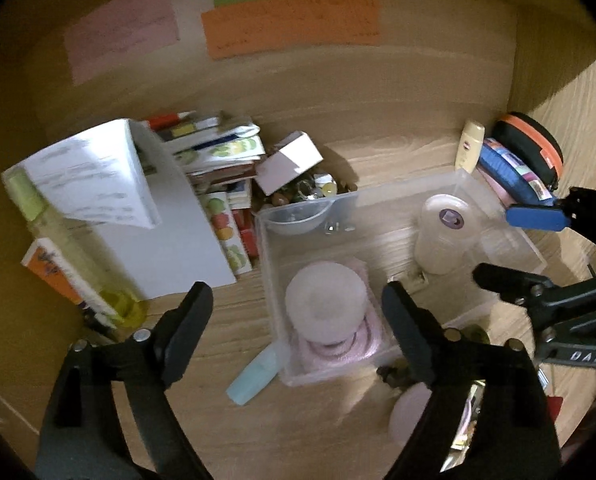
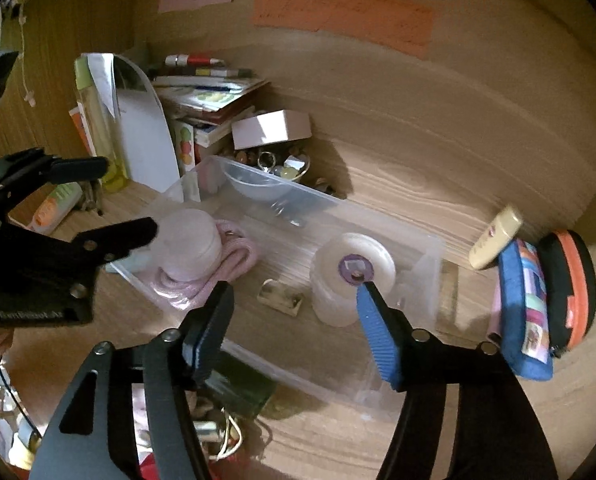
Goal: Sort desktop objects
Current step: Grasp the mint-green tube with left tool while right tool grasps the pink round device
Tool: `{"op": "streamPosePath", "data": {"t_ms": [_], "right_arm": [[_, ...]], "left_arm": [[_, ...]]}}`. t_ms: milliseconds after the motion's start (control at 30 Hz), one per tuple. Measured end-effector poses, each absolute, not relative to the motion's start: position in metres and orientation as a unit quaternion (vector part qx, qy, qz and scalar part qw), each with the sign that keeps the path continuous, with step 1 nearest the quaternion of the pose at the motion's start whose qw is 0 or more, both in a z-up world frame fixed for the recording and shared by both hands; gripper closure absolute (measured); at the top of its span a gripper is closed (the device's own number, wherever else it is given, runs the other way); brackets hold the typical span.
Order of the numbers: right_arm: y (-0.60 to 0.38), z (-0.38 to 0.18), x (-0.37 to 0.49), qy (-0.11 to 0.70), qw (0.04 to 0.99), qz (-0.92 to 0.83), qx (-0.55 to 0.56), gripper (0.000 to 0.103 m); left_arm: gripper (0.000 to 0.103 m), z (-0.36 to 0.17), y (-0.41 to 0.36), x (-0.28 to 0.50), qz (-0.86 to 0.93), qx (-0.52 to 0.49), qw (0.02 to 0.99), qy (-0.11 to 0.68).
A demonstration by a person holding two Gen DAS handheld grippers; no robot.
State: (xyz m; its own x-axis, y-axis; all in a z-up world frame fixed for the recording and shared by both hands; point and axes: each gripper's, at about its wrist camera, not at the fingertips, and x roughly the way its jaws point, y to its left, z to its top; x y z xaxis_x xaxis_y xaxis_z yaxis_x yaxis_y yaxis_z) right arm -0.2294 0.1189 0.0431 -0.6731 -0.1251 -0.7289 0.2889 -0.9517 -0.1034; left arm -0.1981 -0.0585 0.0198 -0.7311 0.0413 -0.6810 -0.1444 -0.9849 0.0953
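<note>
A clear plastic bin [image 1: 498, 216] [image 2: 426, 240] sits on the wooden desk. It holds a pale pink round jar [image 1: 326, 300] [image 2: 189, 244] on a pink coiled cord [image 1: 338, 352] [image 2: 233, 264], a white round jar with a purple label [image 1: 446, 236] [image 2: 350, 276], a clear bowl [image 1: 298, 216] [image 2: 257, 188] and a small tan item [image 2: 279, 300]. My left gripper [image 1: 298, 300] [image 2: 127, 196] is open and empty above the bin's near end. My right gripper [image 2: 293, 292] [image 1: 510, 240] is open and empty over the bin, next to the white jar.
A cream lotion bottle [image 1: 472, 146] [image 2: 496, 238], a blue pouch [image 1: 510, 172] [image 2: 526, 312] and a black-and-orange case [image 1: 534, 148] [image 2: 570, 288] stand right of the bin. Books, a white box [image 1: 289, 160], a yellow-green bottle [image 1: 69, 248] and trinkets lie left. A light-blue tube [image 1: 253, 376] lies by the bin.
</note>
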Motion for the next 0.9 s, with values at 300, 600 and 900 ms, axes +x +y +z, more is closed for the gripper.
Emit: {"op": "streamPosePath", "data": {"t_ms": [300, 600, 900], "right_arm": [[0.135, 0.051, -0.202, 0.077, 0.101, -0.918, 0.377, 0.038], [0.148, 0.028, -0.189, 0.052, 0.103, -0.906, 0.408, 0.037], [0.110, -0.003, -0.174, 0.071, 0.176, -0.879, 0.437, 0.037]], "left_arm": [[0.012, 0.025, -0.108, -0.174, 0.932, -0.362, 0.003, 0.033], [0.012, -0.026, -0.135, -0.179, 0.908, -0.419, -0.019, 0.020], [0.019, -0.062, -0.136, -0.183, 0.889, -0.457, -0.006, 0.019]]}}
